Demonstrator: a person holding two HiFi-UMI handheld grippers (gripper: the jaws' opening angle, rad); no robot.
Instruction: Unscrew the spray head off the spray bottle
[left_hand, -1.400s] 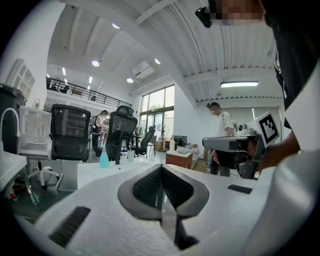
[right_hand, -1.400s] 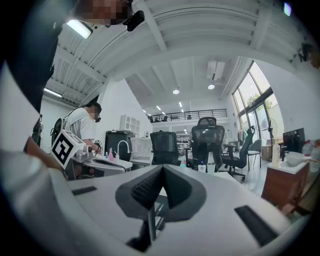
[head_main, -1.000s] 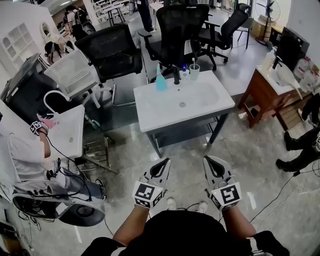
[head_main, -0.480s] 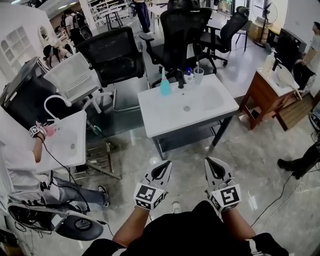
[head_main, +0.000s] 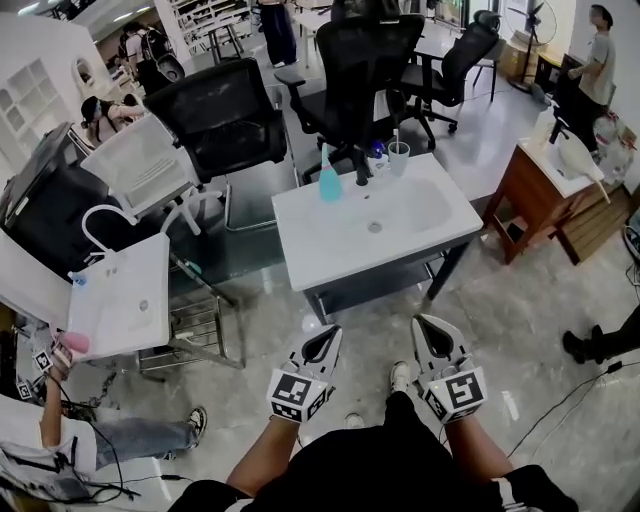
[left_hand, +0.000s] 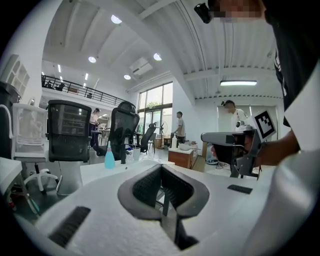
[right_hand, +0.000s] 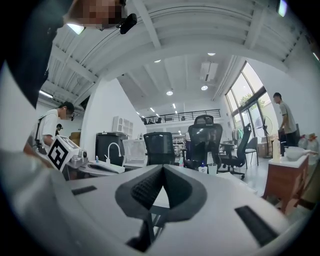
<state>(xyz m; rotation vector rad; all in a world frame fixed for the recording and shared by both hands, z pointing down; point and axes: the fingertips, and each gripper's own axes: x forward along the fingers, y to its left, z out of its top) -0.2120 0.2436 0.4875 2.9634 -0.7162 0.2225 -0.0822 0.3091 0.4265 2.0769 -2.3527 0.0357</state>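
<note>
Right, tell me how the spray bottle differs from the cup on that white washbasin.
The spray bottle is teal; the cup is pale and see-through. The spray bottle is taller and narrows to a slim spray head, while the cup is short and open-topped. The spray bottle stands left of the black faucet, the cup right of it. Both stand upright along the washbasin's back edge.

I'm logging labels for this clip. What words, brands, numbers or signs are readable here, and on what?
No words or numbers can be read in any view.
Spray bottle: too small to make out any print.
Cup: too small to tell.
Left gripper and right gripper: black-and-white square patterns only, no letters.
</note>
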